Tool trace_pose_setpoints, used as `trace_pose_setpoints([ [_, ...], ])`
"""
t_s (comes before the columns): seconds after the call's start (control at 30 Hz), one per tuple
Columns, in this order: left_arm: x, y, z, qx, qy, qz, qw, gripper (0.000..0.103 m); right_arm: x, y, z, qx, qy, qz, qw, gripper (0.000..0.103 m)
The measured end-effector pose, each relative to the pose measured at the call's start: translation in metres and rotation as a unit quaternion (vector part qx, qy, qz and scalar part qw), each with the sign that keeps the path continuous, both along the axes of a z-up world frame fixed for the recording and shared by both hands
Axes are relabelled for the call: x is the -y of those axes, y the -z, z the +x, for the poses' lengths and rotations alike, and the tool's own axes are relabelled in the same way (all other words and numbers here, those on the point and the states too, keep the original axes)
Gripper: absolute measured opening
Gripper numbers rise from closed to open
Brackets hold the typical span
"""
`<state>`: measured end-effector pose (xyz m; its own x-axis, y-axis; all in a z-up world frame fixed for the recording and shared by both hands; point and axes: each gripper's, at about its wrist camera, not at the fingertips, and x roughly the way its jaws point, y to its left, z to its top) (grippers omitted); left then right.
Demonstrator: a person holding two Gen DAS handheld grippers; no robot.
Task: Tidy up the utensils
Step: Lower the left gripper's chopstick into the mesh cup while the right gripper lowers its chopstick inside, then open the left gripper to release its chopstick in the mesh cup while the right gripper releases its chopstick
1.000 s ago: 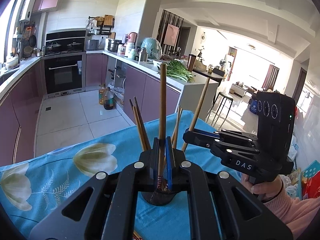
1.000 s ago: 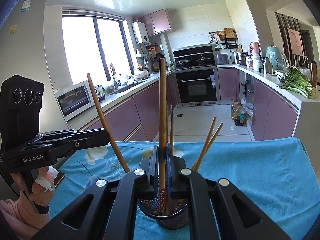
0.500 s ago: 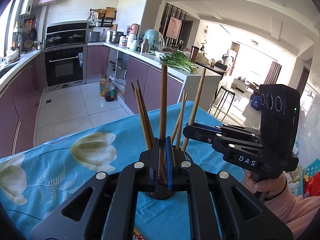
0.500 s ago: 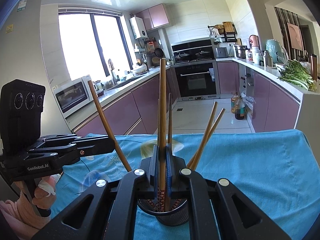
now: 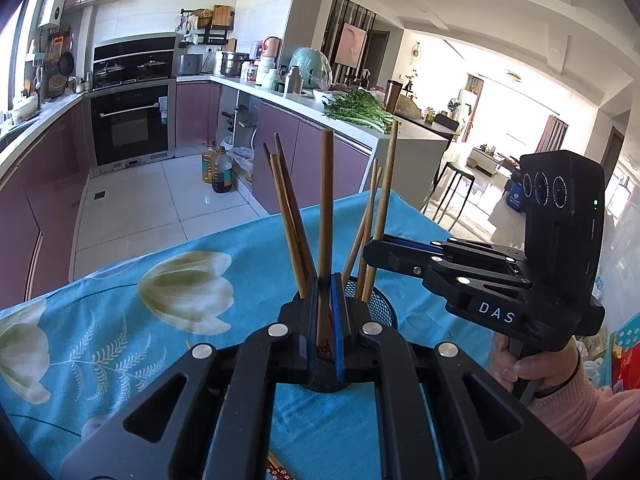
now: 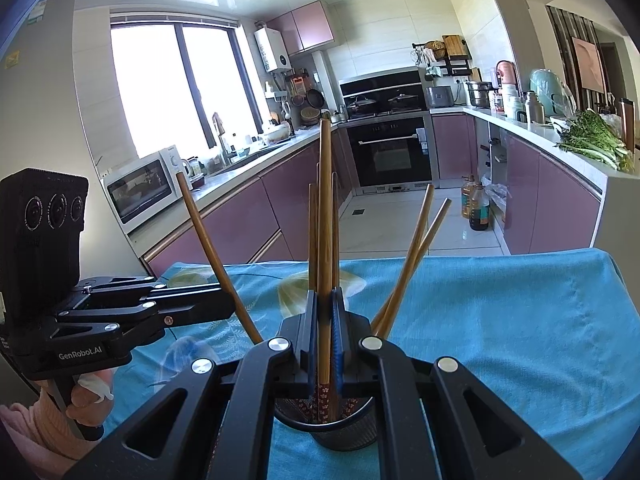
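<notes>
Holding one wooden chopstick each, both grippers are parked right over the black wire-mesh cup (image 6: 340,420) that stands on the table under a teal tablecloth with pale tulip prints (image 5: 132,320).

The left gripper (image 5: 325,320) is clamped tight on a tall brown wooden chopstick (image 5: 326,216), which stands nearly upright between its blue-padded fingers (image 5: 338,320), with its lower end down inside the cup. From the right wrist camera you can see that same black gripper (image 6: 230,306) coming in from the left, the stick it grips leaning up and to the left.

The right gripper (image 6: 325,340) is likewise closed on its own upright wooden chopstick with a red floral-patterned tip (image 6: 325,240), and that patterned end is dipped into the cup's mouth. In the left view this gripper (image 5: 374,250) reaches in from the right, pinching a stick that leans a bit to the right.

Several more brown chopsticks (image 6: 416,256) already sit in the cup, fanning out at different angles: a pair leaning right, and a few bunched behind the held one.

The cup sits toward the near edge of the table, roughly mid-width. A hand in a pink sleeve (image 5: 532,364) grips the right handle; another hand (image 6: 88,400) holds the left one.
</notes>
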<state>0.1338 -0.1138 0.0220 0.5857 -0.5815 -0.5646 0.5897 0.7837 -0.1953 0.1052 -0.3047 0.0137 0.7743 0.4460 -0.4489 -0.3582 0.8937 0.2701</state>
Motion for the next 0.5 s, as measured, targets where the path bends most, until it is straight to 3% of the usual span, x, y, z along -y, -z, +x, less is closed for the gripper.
trace_pose_setpoints([
  [0.5, 0.007, 0.013, 0.018, -0.019, -0.004, 0.01, 0.9998, 0.006, 0.001, 0.006, 0.011, -0.01, 0.009, 0.002, 1.0, 0.006],
])
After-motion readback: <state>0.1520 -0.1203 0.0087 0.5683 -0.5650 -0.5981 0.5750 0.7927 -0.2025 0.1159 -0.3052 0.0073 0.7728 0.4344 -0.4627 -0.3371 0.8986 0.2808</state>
